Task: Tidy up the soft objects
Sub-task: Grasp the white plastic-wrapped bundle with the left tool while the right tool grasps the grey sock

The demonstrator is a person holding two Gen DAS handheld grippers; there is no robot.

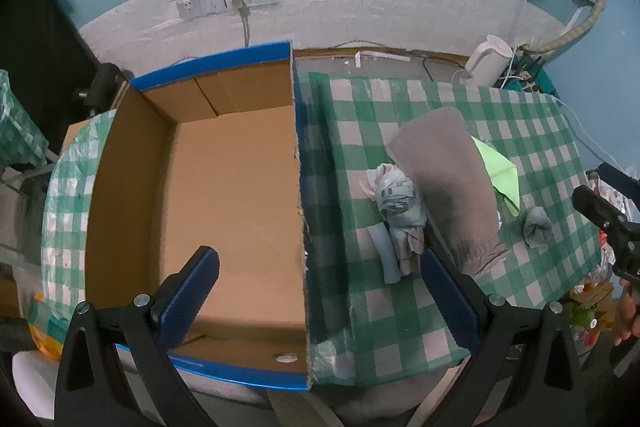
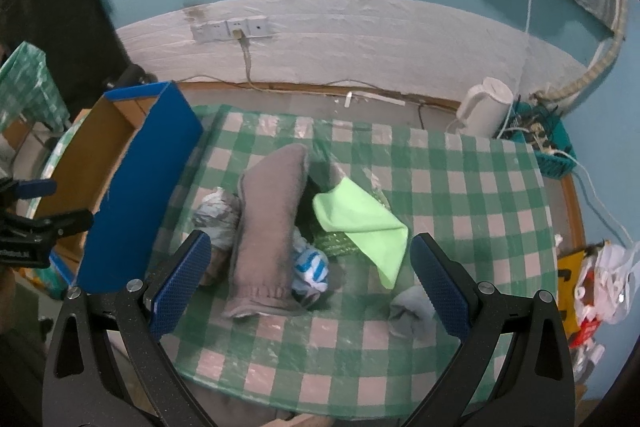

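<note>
An open, empty cardboard box [image 1: 224, 195] with blue outer walls stands on the left of the checked table; it also shows in the right wrist view [image 2: 140, 163]. A pile of soft things lies to its right: a long grey-brown towel [image 2: 272, 223], a light green cloth [image 2: 360, 219], a patterned grey bundle [image 1: 396, 203], a blue-and-white striped piece [image 2: 312, 267] and a small grey sock [image 2: 412, 311]. My left gripper [image 1: 320, 299] is open, straddling the box's right wall. My right gripper [image 2: 308, 283] is open above the pile's near end.
A white kettle [image 2: 486, 107] and a teal basket of cables [image 2: 540, 139] stand at the table's far right. Wall sockets with a plugged cable [image 2: 240, 31] are behind. Bags and clutter [image 2: 600, 283] sit off the right edge.
</note>
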